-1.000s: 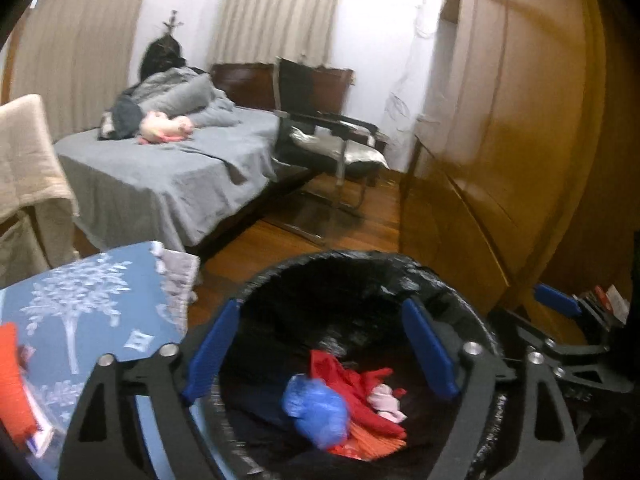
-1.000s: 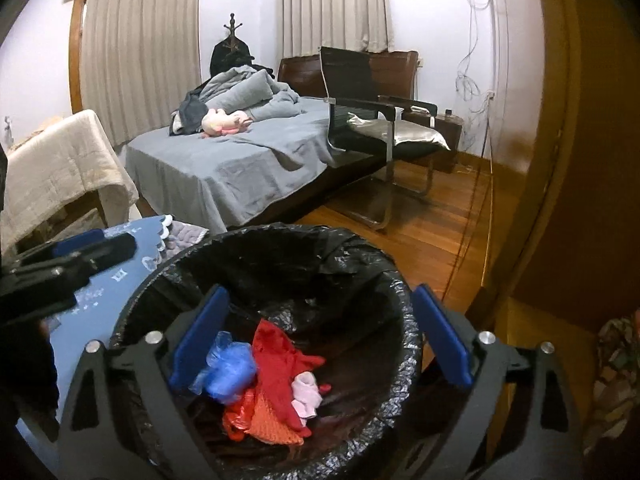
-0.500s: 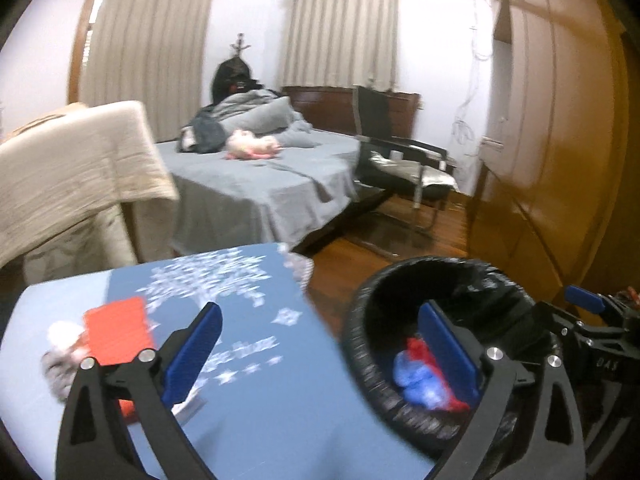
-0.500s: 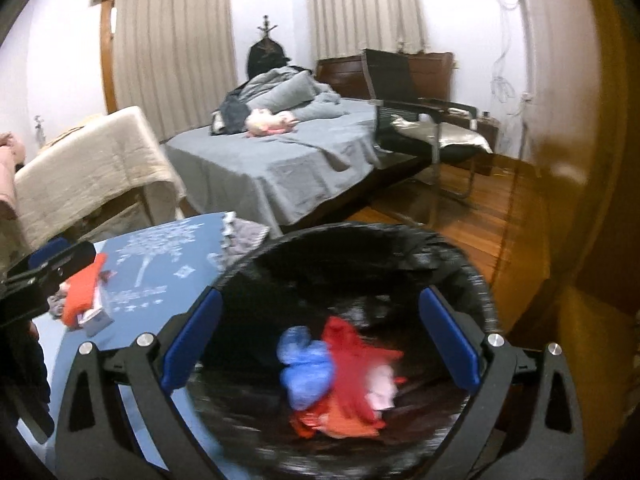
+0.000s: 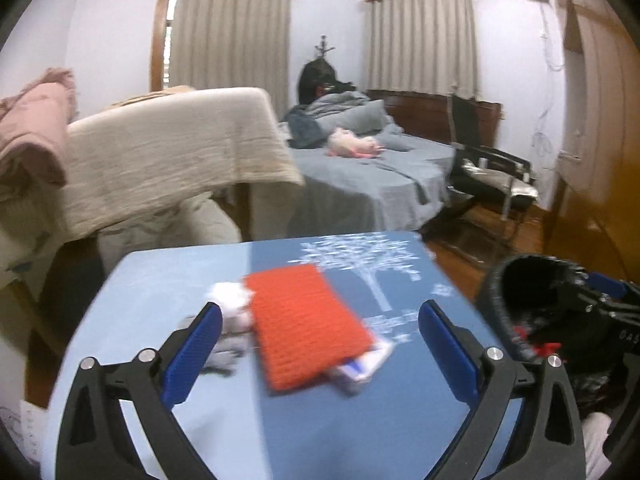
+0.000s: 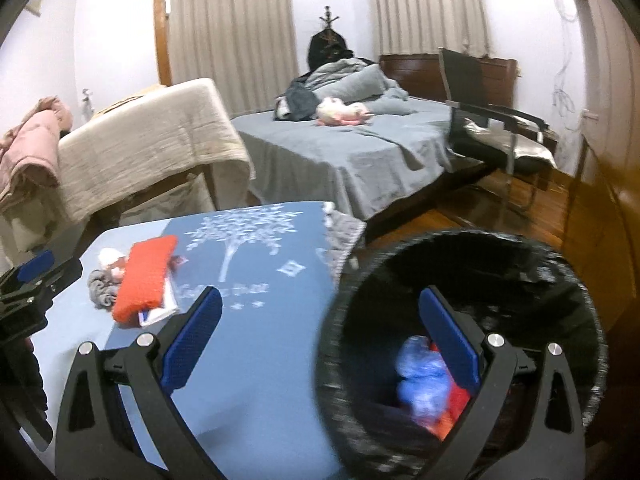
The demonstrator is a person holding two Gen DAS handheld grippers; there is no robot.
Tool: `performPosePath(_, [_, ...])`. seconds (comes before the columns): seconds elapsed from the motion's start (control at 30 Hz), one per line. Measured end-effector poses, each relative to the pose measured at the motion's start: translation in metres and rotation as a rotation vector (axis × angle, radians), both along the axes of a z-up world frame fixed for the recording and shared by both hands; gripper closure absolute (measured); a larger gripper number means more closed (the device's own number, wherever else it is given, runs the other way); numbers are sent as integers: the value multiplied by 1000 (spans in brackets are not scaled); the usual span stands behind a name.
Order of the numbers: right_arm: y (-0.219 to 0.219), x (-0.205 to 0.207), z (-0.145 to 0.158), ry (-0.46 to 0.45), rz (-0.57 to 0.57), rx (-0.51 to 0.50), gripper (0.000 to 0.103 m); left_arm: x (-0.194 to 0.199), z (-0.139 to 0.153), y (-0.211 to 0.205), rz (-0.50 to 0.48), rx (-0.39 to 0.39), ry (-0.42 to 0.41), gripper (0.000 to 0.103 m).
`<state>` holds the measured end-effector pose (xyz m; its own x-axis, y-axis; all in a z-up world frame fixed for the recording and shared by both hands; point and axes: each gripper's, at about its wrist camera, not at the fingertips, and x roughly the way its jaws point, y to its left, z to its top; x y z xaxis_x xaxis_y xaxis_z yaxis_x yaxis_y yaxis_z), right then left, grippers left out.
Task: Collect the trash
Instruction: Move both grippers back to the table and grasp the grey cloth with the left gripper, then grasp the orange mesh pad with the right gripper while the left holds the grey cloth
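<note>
A blue table (image 5: pixel 280 420) holds the remaining trash: an orange knit pad (image 5: pixel 306 326) lying partly over a small white-and-blue packet (image 5: pixel 362 368), with a white wad (image 5: pixel 230 294) and grey scrap (image 6: pixel 100 290) touching its left side. The left gripper (image 5: pixel 320 346) hovers just before this pile, fingers spread wide and holding nothing. The right gripper (image 6: pixel 320 338), also spread and empty, points at the near rim of a black-lined bin (image 6: pixel 460 356) beside the table; blue and red scraps lie inside. The step in hand seems to be fetching another piece. Next, the left gripper likely must lower over one item and close on it.
</note>
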<state>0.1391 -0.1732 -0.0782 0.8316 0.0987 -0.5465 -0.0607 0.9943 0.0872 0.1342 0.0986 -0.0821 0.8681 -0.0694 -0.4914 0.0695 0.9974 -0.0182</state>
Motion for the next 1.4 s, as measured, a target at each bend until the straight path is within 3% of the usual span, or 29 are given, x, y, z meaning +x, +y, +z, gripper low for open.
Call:
performPosePath(0.4, [72, 30, -19, 25, 96, -10, 7, 23, -44, 73, 150, 9, 92, 9])
performPosePath(0.9, [114, 55, -44, 68, 154, -49, 7, 69, -85, 101, 181, -79, 244, 25])
performPosePath(1.07, [119, 60, -46, 72, 165, -53, 7, 80, -96, 98, 158, -69, 309, 36])
performPosePath(1.17, [121, 63, -48, 77, 169, -55, 7, 86, -100, 98, 140, -78, 343, 47])
performPosePath(1.3, [124, 64, -48, 79, 173, -53, 7, 85, -99, 100, 134, -92, 333, 58])
performPosePath(1.4, [125, 62, -46, 74, 180, -54, 7, 79, -94, 99, 130, -90, 307, 59])
